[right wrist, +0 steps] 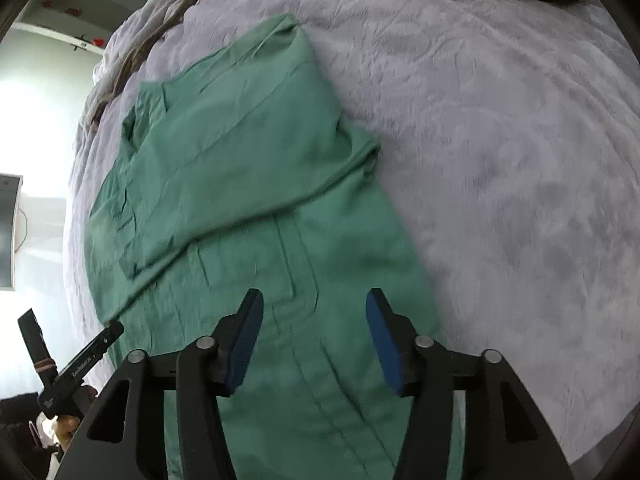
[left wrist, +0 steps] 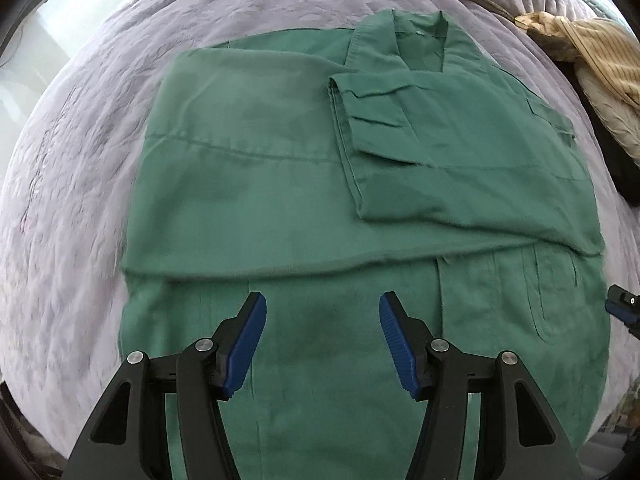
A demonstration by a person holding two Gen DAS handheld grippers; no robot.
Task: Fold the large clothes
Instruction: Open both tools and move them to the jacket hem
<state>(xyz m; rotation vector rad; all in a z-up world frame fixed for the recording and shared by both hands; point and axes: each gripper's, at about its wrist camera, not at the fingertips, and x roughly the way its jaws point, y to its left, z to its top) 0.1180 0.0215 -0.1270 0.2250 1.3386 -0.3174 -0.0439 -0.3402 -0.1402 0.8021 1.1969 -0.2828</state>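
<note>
Both the left tongs [left wrist: 322, 344] and the right tongs [right wrist: 314, 340] are hovering spread over the partly folded green shirt [left wrist: 280, 184] lying on the lilac bedspread [left wrist: 80, 160].

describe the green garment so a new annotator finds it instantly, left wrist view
Start from the lilac quilted bedspread that fills the view. In its middle, ahead of the open left tongs, lies the green collared coat, spread flat with both sleeves folded across its chest. It is the only green item; the tan striped cloth heaped at the right edge is crumpled, not laid out.
</note>
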